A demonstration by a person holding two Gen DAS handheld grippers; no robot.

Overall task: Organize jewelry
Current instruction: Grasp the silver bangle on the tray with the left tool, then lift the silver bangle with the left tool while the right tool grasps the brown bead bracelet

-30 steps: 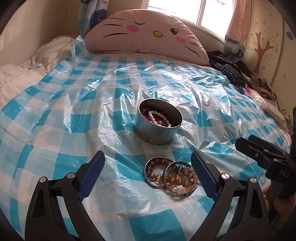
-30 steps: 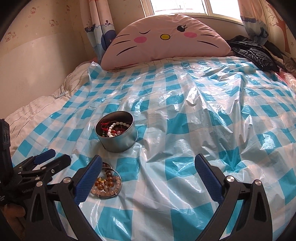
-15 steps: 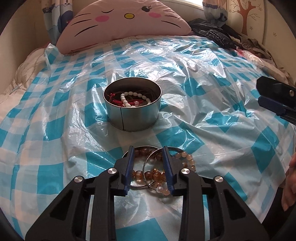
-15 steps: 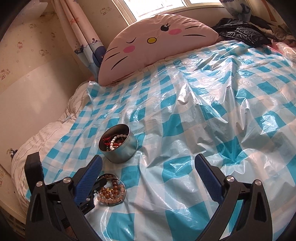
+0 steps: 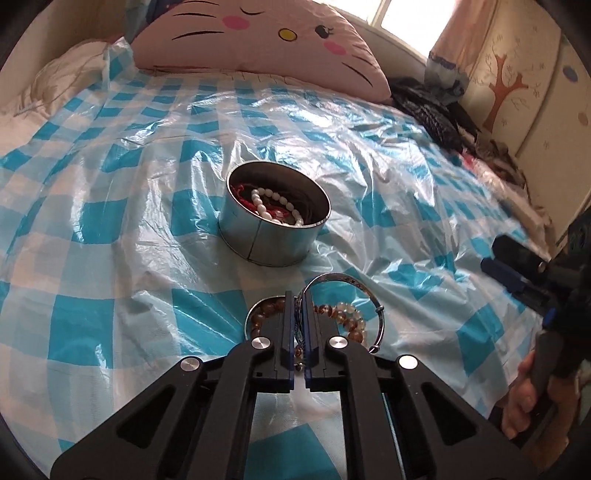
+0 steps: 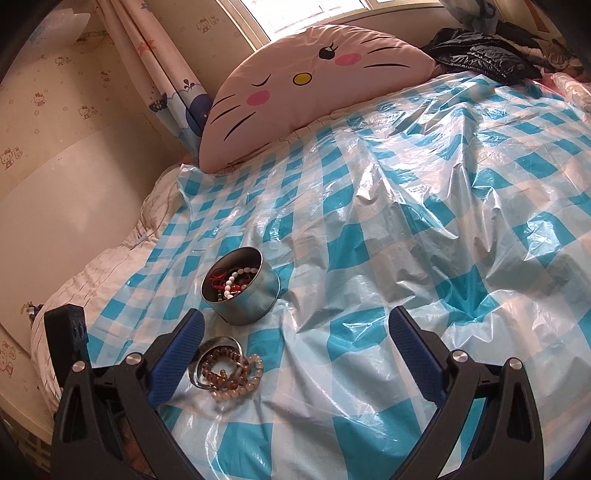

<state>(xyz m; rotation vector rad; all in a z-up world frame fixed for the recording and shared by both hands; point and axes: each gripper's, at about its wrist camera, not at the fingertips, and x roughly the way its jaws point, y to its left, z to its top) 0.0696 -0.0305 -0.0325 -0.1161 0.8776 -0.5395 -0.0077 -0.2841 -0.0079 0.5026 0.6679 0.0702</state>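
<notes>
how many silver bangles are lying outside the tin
2. One silver bangle is tilted up, pinched in the shut left gripper. The other lies just left of it under brown beads. Both sit in front of the tin; more could be hidden inside it.

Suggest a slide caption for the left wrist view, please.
Left gripper shut on a silver bangle, metal tin of jewelry beyond.

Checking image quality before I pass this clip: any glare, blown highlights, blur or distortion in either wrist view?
Left wrist view: window blown out, glare streaks on the plastic checked sheet, the person's hand at right soft; strong fisheye curvature with dark corners. Right wrist view: window overexposed, sheet shiny; round metal tin and bracelets sharp.
</notes>
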